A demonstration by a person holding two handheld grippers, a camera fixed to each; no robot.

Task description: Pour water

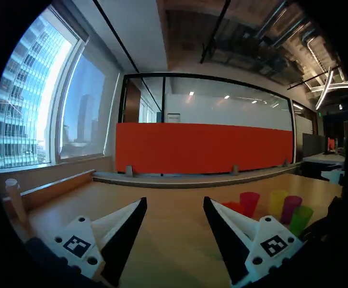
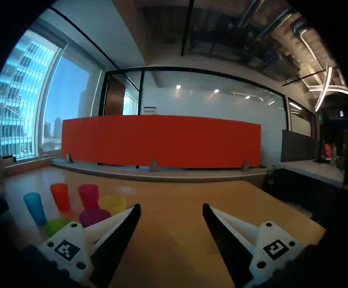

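Evidently, the pouring had not been started. In the left gripper view, a tall window (image 1: 35, 96) was seen at the far left, and a wooden peg (image 1: 15, 199) was stood by the left edge of the counter (image 1: 174, 254). The left tool (image 1: 174, 201) was held spread above the counter, with nothing between its fingers. Just to its right, plastic cups were set upright and close together: a red cup (image 1: 249, 201), a yellow cup (image 1: 277, 201), a magenta cup (image 1: 291, 207) and a green cup (image 1: 301, 218). Behind them, an orange partition (image 1: 203, 146) was run along the far side of the counter.

In the right gripper view, the cups were grouped at the left, a blue cup (image 2: 34, 207) and a purple cup (image 2: 93, 217) among them. The right tool (image 2: 171, 207) was likewise held wide apart and empty over bare counter.

Whether any cup held water could not be told. Everything was judged to be left: one cup to be grasped, lifted and tipped over another. As the cups were packed closely, neighbours might be knocked during a grasp.
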